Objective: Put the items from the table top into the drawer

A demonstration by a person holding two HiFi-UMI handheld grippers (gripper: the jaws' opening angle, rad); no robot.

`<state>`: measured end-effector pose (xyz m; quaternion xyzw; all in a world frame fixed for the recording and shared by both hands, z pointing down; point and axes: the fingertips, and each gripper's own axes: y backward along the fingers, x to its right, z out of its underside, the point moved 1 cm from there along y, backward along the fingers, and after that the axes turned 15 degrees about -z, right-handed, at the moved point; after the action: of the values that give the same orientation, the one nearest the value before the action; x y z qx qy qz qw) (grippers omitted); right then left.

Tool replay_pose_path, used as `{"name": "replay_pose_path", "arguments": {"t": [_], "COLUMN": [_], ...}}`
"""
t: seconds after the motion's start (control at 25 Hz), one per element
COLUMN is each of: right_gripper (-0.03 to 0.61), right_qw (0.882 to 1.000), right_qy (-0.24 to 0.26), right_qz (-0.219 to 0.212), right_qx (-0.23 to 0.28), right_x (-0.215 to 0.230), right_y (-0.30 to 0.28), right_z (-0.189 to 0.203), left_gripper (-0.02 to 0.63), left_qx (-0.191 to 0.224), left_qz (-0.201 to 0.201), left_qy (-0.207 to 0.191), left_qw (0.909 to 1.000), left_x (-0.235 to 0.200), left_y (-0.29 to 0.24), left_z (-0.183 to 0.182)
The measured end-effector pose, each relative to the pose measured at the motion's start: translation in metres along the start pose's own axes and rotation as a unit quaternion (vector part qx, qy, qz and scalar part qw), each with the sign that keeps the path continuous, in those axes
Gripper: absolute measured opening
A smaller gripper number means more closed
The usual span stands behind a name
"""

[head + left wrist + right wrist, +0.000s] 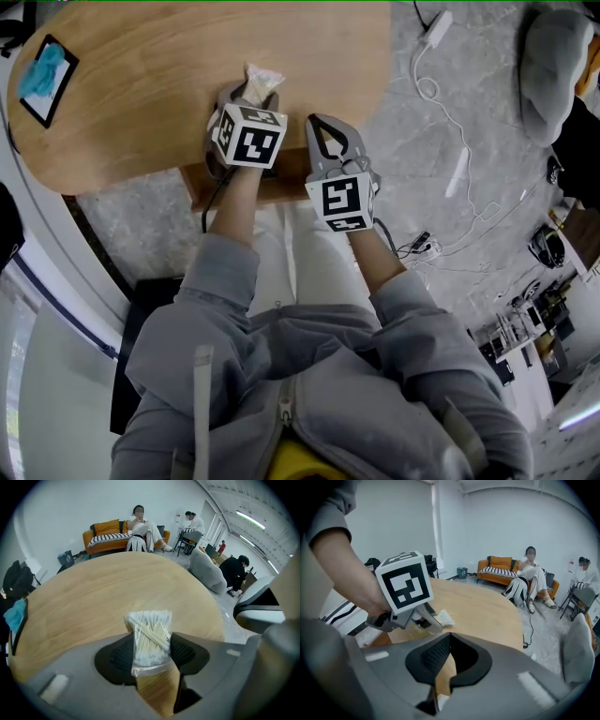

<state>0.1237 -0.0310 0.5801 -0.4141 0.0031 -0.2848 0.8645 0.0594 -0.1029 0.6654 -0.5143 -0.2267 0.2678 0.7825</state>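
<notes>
A clear bag of cotton swabs (261, 82) (150, 637) stands upright at the near edge of the round wooden table (141, 94). My left gripper (251, 96) (151, 654) is shut on it, with its pads pressed on the bag's lower half. The right gripper view shows the bag (443, 617) sticking out past the left gripper's marker cube (405, 585). My right gripper (321, 122) (449, 638) hovers just right of the left one, shut and holding nothing. A wooden drawer (281, 190) shows below the table's edge, mostly hidden by my arms.
A black-framed flat item with something turquoise on it (47, 73) (16, 613) lies at the table's far left. White cables and a power strip (436, 28) trail over the grey floor at right. A grey chair (555, 66) stands at the upper right. People sit on an orange sofa (108, 529) behind.
</notes>
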Motion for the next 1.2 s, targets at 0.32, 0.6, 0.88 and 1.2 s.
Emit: {"name": "replay_pose_path", "arguments": {"t": [0.32,0.6,0.88,1.2], "right_gripper": [0.000,0.000,0.000,0.000], "right_qw": [1.000,0.999,0.999,0.997], "right_qy": [0.004,0.032,0.045,0.062], "right_qz": [0.007,0.002,-0.008,-0.036], "right_qx": [0.007,0.019,0.016,-0.006], "right_x": [-0.011,-0.029,-0.053,-0.088], "right_y": [0.008,0.012,0.009,-0.003], "right_z": [0.002,-0.006,-0.004,0.011], "left_gripper": [0.201,0.199,0.201,0.201], "left_qx": [0.067,0.114,0.117,0.062], "left_qz": [0.002,0.002,0.000,0.010], "left_qy": [0.007,0.016,0.036,0.035], "left_qw": [0.9978,0.9933,0.9924,0.9974], "left_x": [-0.005,-0.006,-0.005,0.002], "left_y": [0.040,0.091,0.121,0.117], "left_z": [-0.011,-0.002,0.050,0.146]}}
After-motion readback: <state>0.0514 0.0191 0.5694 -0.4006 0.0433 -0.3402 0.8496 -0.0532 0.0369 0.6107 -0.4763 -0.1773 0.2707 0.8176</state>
